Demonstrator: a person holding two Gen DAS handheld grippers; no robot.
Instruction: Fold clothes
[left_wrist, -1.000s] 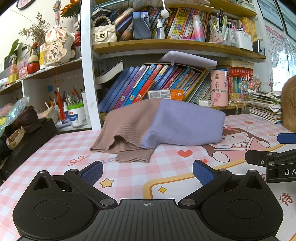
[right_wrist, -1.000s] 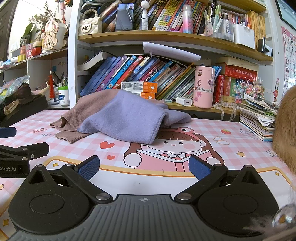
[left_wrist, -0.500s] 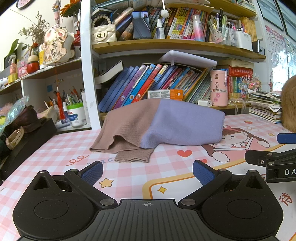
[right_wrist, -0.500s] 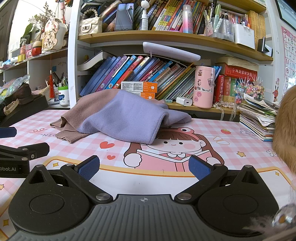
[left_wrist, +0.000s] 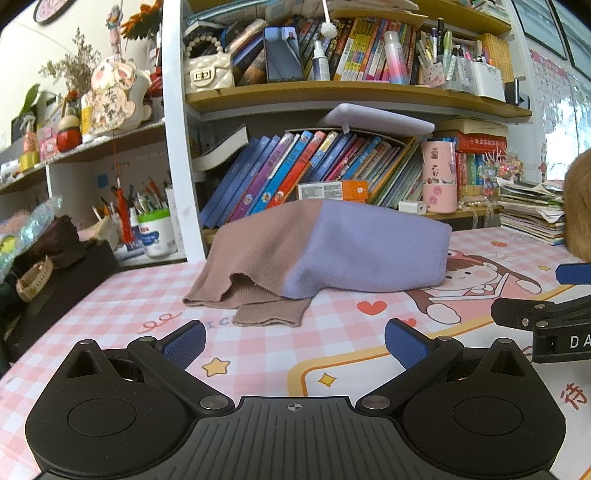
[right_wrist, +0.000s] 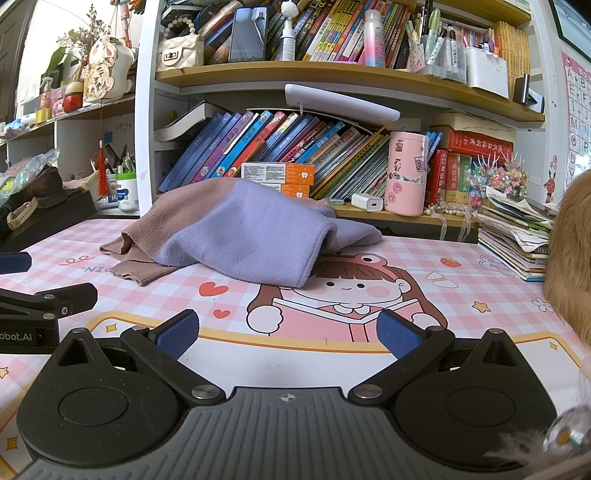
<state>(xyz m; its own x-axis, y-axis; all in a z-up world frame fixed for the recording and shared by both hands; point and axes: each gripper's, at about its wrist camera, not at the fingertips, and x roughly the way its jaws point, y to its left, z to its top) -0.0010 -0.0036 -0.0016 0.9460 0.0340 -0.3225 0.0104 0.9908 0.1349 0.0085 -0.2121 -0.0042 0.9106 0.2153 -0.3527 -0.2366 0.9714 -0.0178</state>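
A knitted garment, half brown and half lilac (left_wrist: 325, 251), lies in a loose heap on the pink checked table mat (left_wrist: 122, 306), with a brown cuff (left_wrist: 271, 314) sticking out toward me. The same garment (right_wrist: 243, 232) shows in the right wrist view, at the centre left. My left gripper (left_wrist: 293, 341) is open and holds nothing, a short way in front of the cuff. Further right on the mat, my right gripper (right_wrist: 286, 334) is also open and holds nothing, over the cartoon girl print. Each gripper's side shows at the edge of the other's view.
Behind the mat stands a bookshelf (left_wrist: 332, 96) full of books, with a pink cup (right_wrist: 406, 173). A stack of booklets (right_wrist: 517, 236) lies at the right, a black box with a watch (left_wrist: 55, 284) at the left. Something furry and orange (right_wrist: 572, 251) fills the right edge.
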